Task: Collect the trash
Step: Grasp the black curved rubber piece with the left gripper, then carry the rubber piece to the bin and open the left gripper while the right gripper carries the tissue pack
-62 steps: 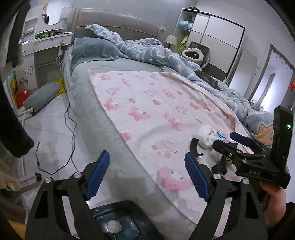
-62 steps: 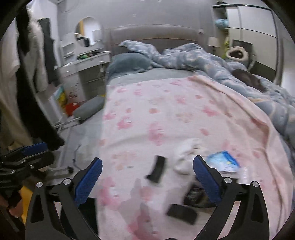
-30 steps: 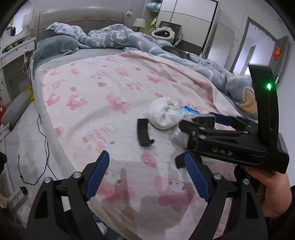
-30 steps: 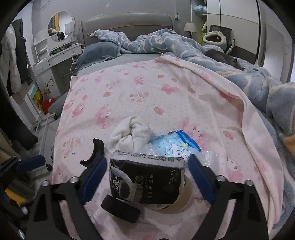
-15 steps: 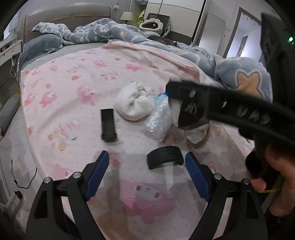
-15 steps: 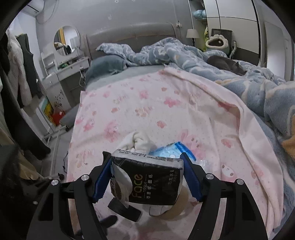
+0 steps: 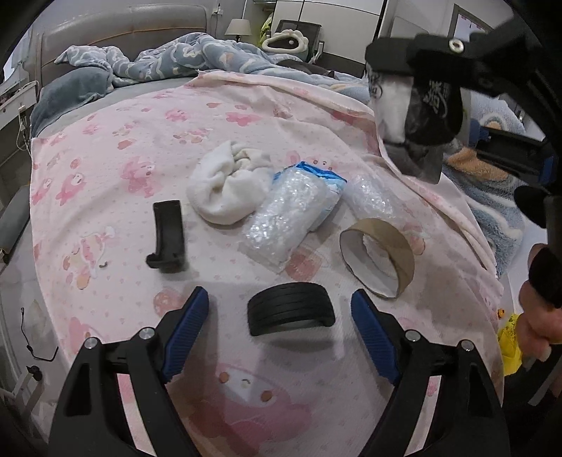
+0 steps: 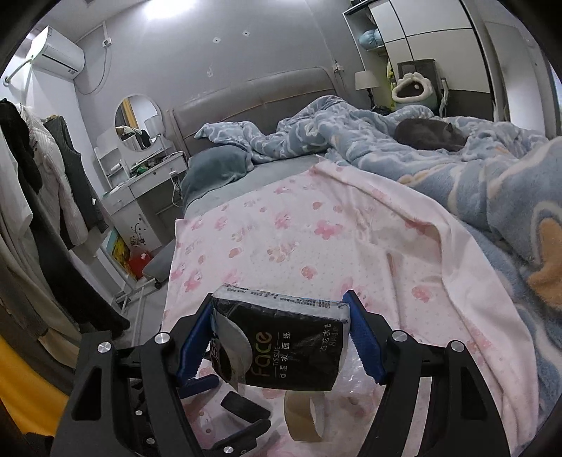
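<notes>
Right gripper [image 8: 281,348] clenched on tissue pack [image 8: 281,346], lifted above bed. Left gripper [image 7: 281,316] released, straddling black curved piece [image 7: 289,309]. Risk: the pack's slick film slips out.

Even, cool indoor light; a bright ceiling glare [image 8: 168,10] tops the right wrist view; soft shadows sit under items on the pink sheet [image 7: 246,116]; both views are sharp mid-frame, edges strongly bowed and vignetted black

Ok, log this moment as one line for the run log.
right gripper: shut on tissue pack, lifted off bed | left gripper: open, around black curved piece | cardboard ring: on sheet
</notes>
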`<action>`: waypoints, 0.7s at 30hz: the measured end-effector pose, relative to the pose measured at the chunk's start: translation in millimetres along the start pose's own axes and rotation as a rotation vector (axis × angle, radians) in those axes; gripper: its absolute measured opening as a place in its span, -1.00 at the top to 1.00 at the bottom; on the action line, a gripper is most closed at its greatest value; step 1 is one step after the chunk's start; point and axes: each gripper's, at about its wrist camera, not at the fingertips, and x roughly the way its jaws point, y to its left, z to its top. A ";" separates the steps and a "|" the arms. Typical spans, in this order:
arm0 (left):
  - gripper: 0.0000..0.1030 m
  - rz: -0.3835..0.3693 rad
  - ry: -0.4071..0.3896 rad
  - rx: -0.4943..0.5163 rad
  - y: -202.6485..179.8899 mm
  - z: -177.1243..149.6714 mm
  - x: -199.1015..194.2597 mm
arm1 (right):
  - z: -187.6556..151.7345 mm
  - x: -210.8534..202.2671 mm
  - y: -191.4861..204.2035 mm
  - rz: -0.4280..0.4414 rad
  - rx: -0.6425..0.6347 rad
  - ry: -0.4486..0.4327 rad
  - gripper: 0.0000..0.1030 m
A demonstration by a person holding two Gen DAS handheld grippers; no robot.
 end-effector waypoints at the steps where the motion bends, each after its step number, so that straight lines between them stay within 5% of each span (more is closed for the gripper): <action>1: -0.54 0.007 -0.001 0.002 -1.2 -0.6 0.9 | -0.2 -0.6 -1.0 0.003 0.001 0.000 -0.41; 10: -0.01 0.019 0.009 0.021 -5.5 -1.3 5.3 | -1.4 -1.1 -14.5 0.088 0.087 0.030 -0.42; 21: 0.04 -0.012 -0.010 -0.052 14.0 -13.2 -21.9 | -16.3 1.4 -0.3 0.193 0.157 0.058 -0.41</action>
